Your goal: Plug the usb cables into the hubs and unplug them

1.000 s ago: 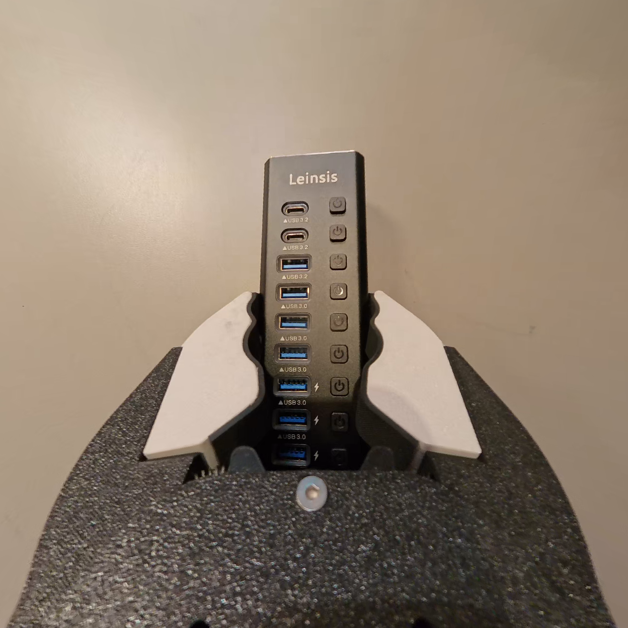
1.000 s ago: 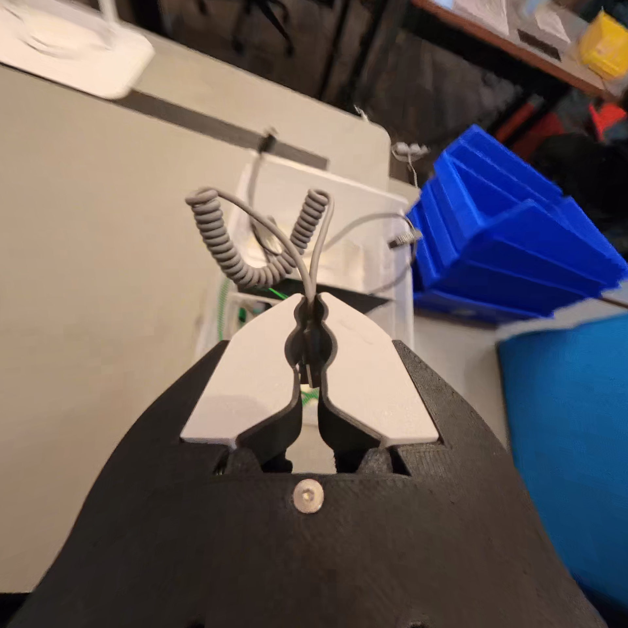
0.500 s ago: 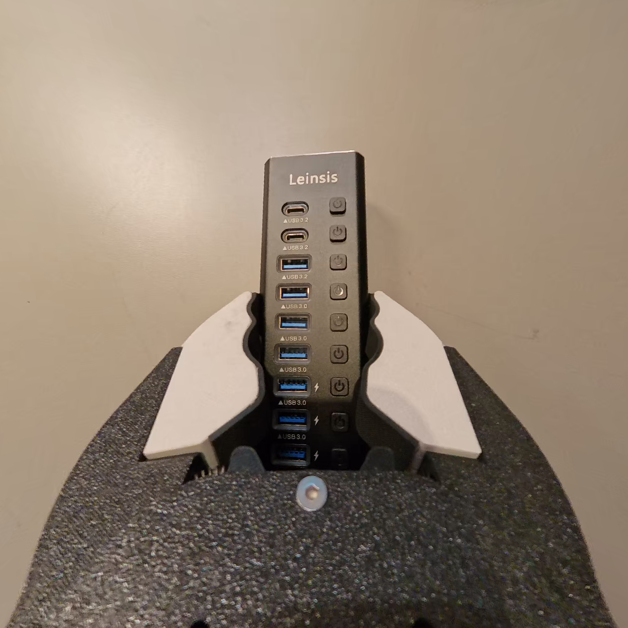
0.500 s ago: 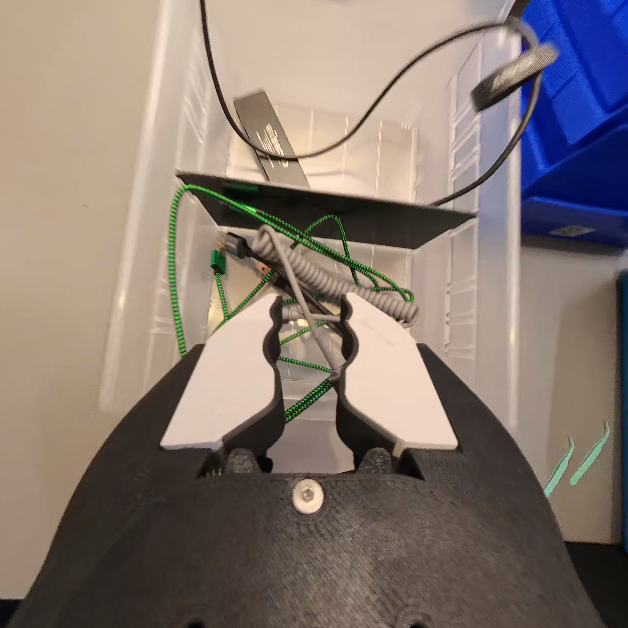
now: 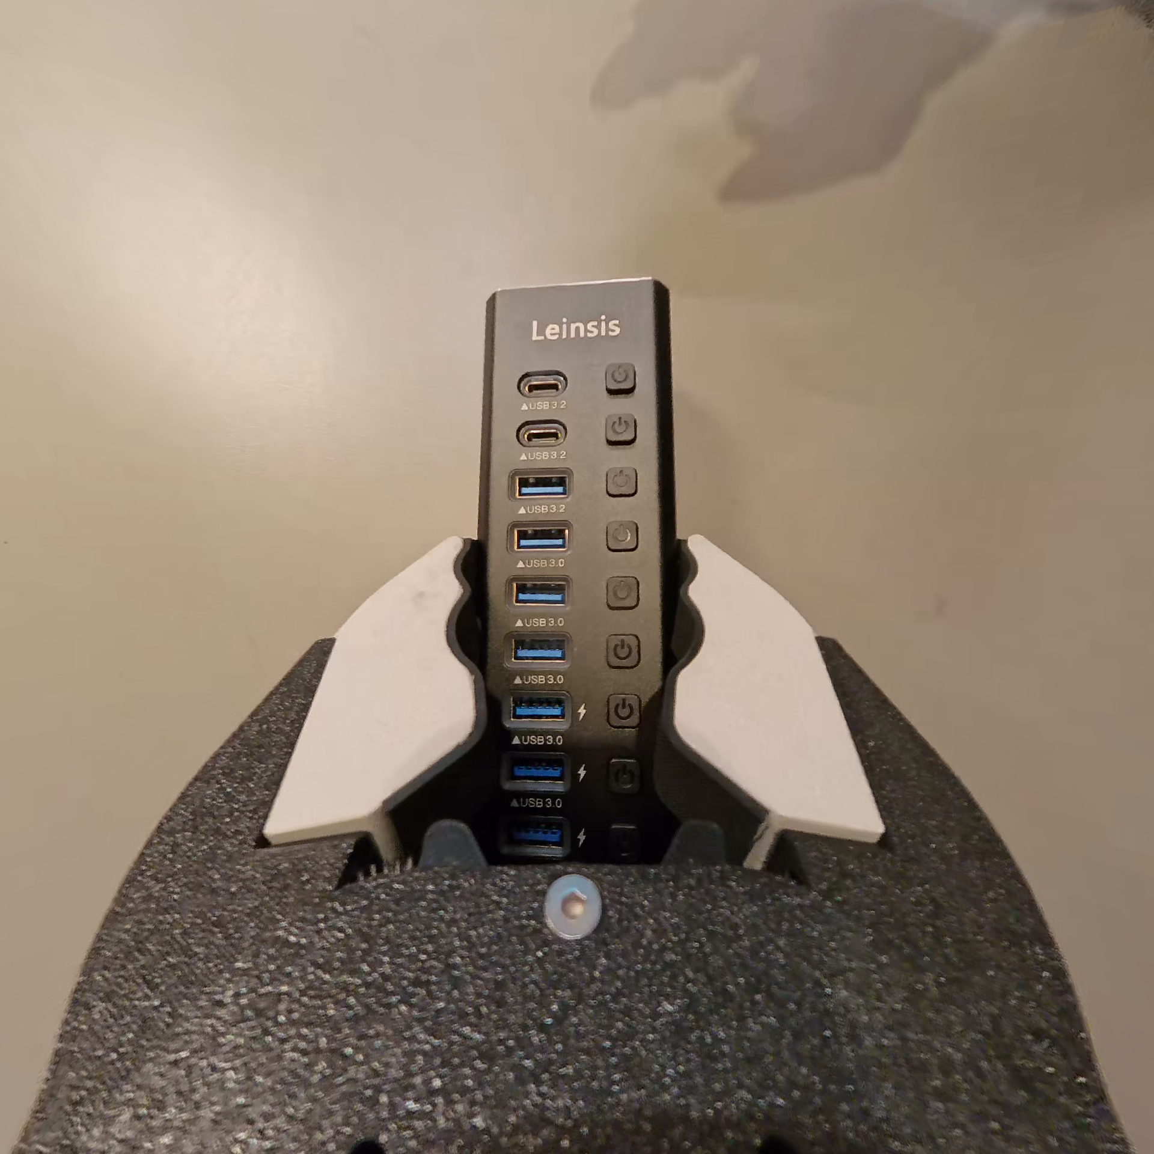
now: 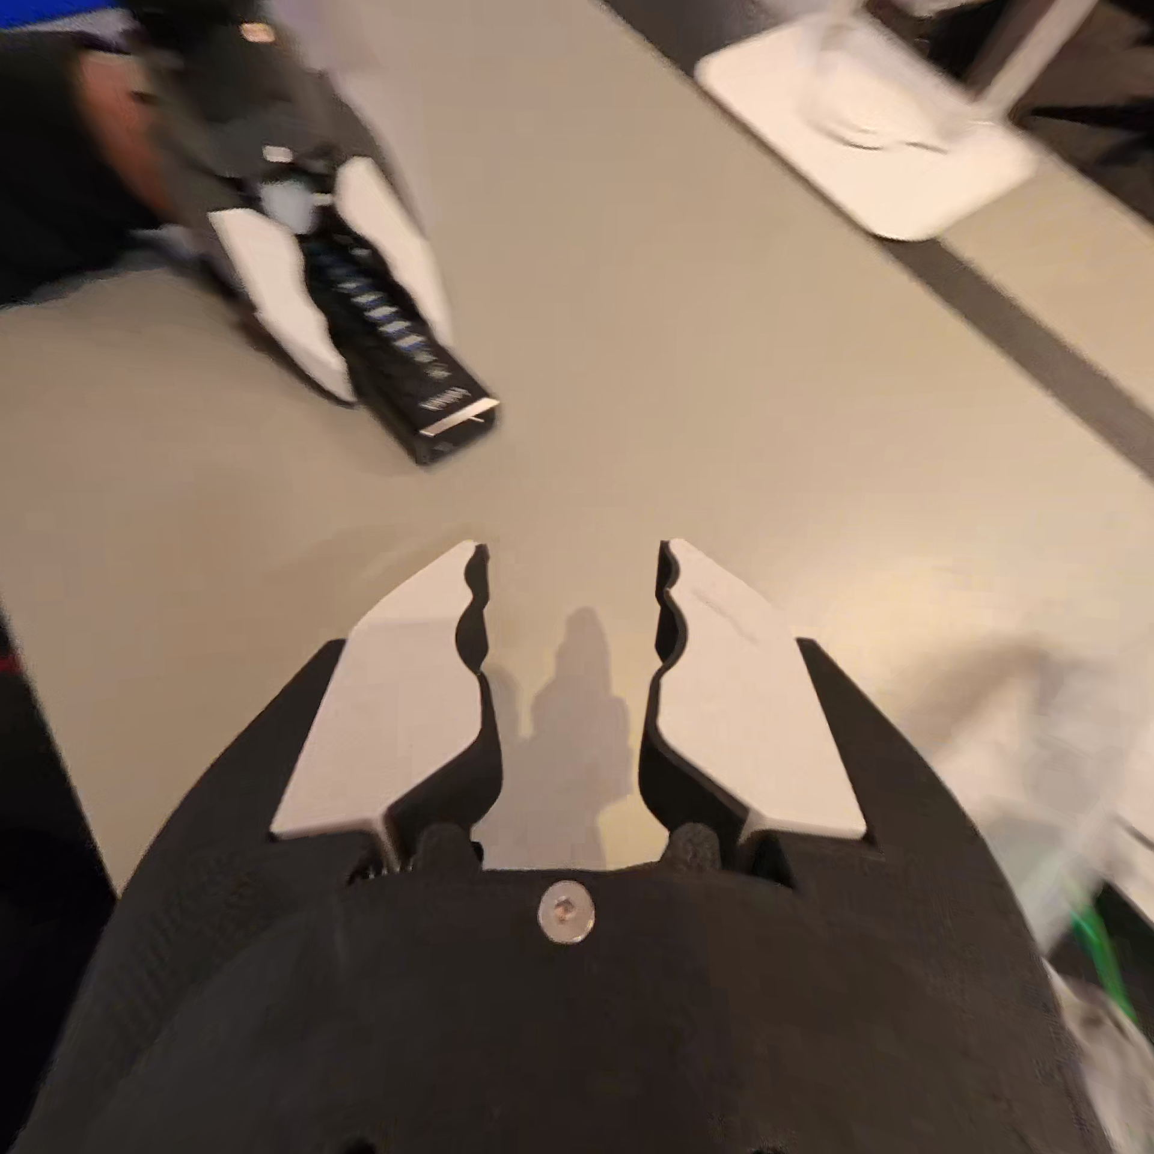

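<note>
Hub: black USB hub (image 5: 574, 562) flat on the beige table (image 5: 250, 312), all visible ports empty; near end hidden under gripper body.
Left gripper (image 5: 576, 549): fingers clamped on the hub's sides.
Right gripper (image 6: 573, 552): fingers spread, empty, above bare table.
Far edge: white stand base (image 6: 874, 137), motion-blurred.
Lower right: green cable (image 6: 1093, 961), smeared.

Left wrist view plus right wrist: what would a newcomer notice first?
The black USB hub lying on the beige table, clamped between the left tool's white fingers, all its ports free of plugs. In the right wrist view the right tool hangs open and holds nothing over the table, with the hub up left and a white stand base top right.
</note>
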